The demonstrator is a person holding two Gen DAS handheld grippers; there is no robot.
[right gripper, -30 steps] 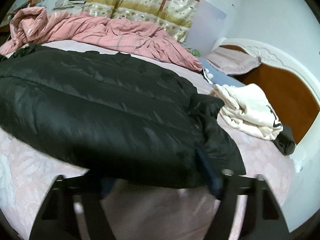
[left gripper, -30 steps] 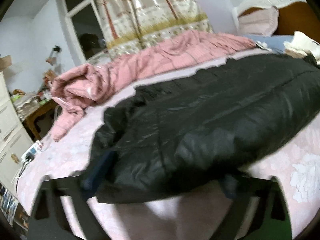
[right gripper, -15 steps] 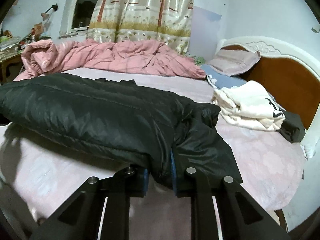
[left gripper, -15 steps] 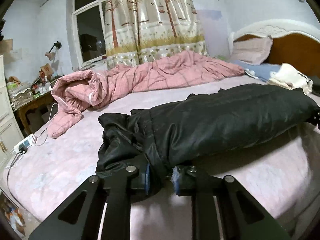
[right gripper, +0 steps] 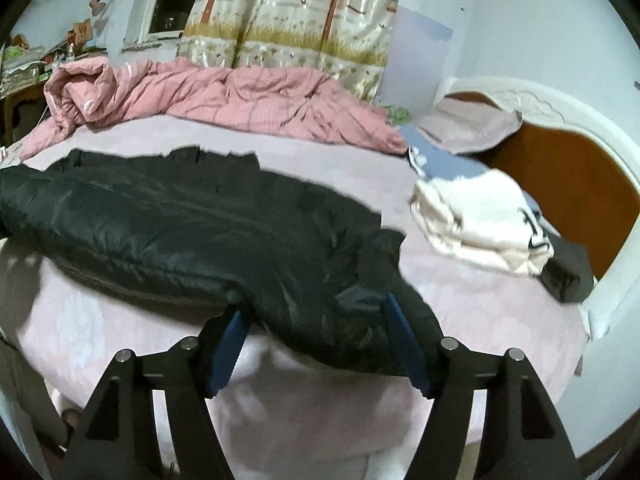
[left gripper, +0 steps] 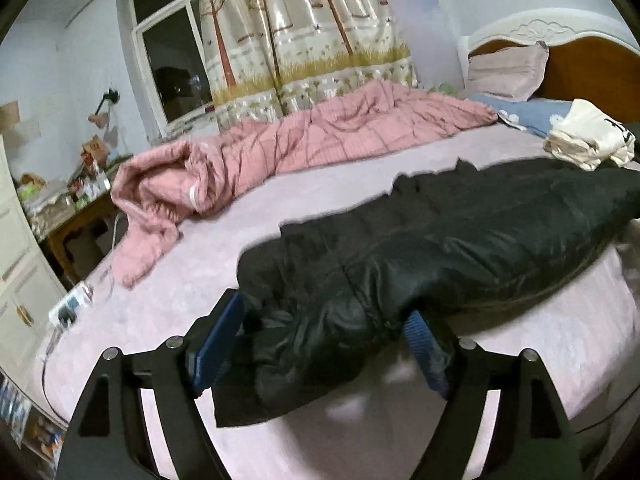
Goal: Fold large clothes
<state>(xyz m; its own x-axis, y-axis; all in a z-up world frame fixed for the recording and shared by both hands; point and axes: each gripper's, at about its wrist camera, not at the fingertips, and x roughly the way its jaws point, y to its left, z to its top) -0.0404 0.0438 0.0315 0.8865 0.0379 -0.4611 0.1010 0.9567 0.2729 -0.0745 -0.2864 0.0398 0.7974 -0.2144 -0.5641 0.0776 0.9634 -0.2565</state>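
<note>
A: What were your grippers doing just then?

B: Your left gripper point(left gripper: 320, 344) had its jaws spread wide, having just opened, with one end of the black puffer jacket point(left gripper: 460, 248) bunched loosely between the blue pads point(left gripper: 218, 342). The pads did not press on it. Your right gripper point(right gripper: 318, 344) stood much the same: jaws freshly opened and set wide, the other end of the jacket point(right gripper: 192, 232) lying between its pads point(right gripper: 230, 342) without being pinched.

A: And where did the jacket lie?

B: You had it stretched in a long, narrow bundle across the near part of the bed point(left gripper: 224, 276), on the pale pink sheet, running from one gripper to the other.

A: What was past it?

B: A folded cream garment point(right gripper: 480, 224) lay toward the headboard point(right gripper: 560, 168), beside a dark folded item point(right gripper: 566, 276). Farther off, a rumpled pink quilt point(left gripper: 312, 140) ran along the far side of the bed, with a pillow point(left gripper: 508, 72) against the headboard, and a tree-patterned curtain point(left gripper: 296, 28) hung beside the window point(left gripper: 172, 64).
</note>
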